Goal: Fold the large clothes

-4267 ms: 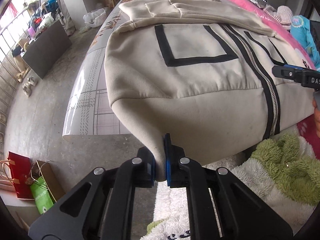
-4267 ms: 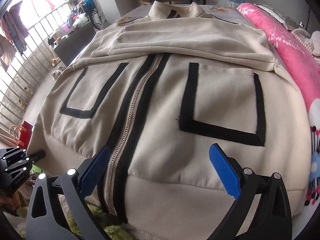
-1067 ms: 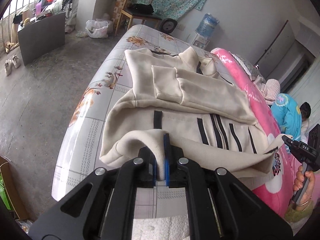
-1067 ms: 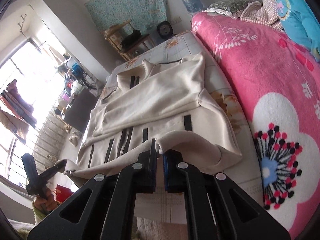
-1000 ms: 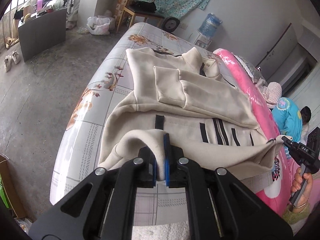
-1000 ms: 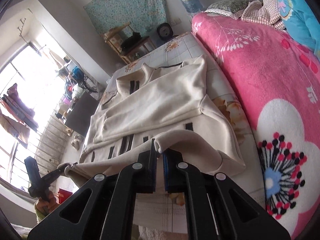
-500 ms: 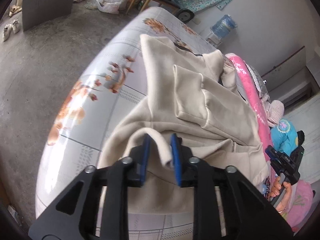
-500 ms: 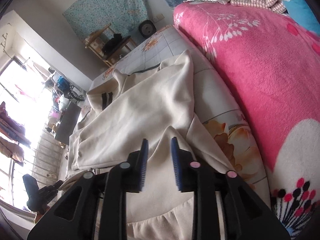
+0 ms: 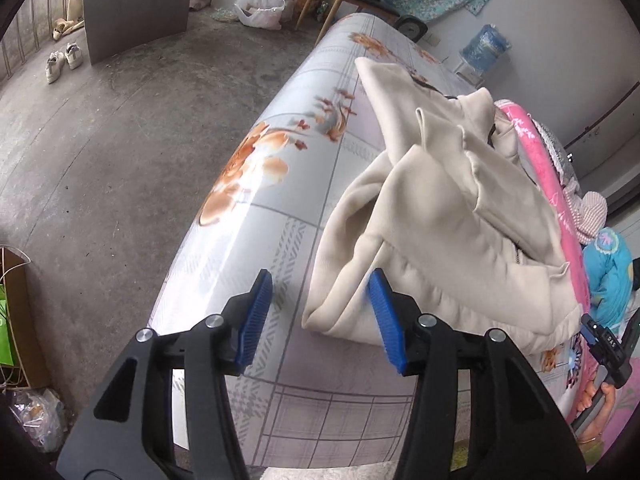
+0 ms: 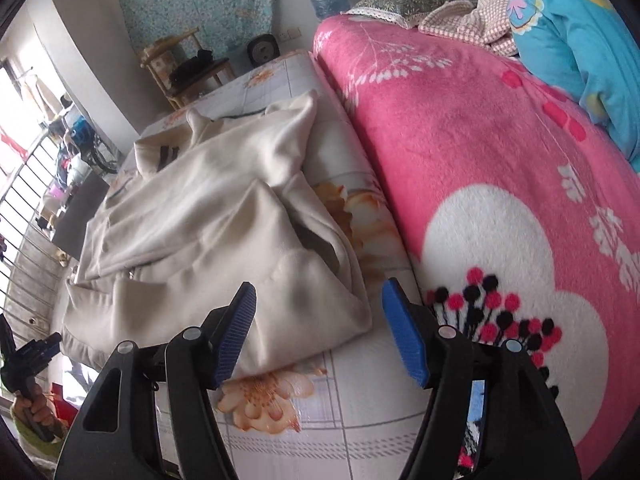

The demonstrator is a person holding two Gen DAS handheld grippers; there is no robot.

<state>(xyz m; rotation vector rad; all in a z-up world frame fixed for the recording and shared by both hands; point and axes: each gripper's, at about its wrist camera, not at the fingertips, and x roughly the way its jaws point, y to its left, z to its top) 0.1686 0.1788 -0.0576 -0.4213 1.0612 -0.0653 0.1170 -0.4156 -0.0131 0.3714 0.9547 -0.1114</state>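
Observation:
A cream zip jacket (image 9: 448, 232) lies on the flower-print bed sheet (image 9: 256, 208), its lower half folded up over the upper half. My left gripper (image 9: 322, 320) is open and empty just off the fold's near left corner. In the right wrist view the jacket (image 10: 208, 216) lies folded the same way, and my right gripper (image 10: 320, 332) is open and empty at its near right corner. Each gripper also shows small in the other's view: the right one (image 9: 604, 344), the left one (image 10: 32, 350).
A pink flowered blanket (image 10: 500, 184) covers the bed's right side, with a blue garment (image 10: 576, 40) and a checked cloth (image 10: 476, 20) at its far end. Concrete floor (image 9: 100, 160), a dark board, shoes and bags lie to the left. A chair and a water bottle stand beyond the bed.
Both grippers carried the jacket's hem up over its upper half, then opened and let it drop. Now both are wide open and drawn back a little from the fold.

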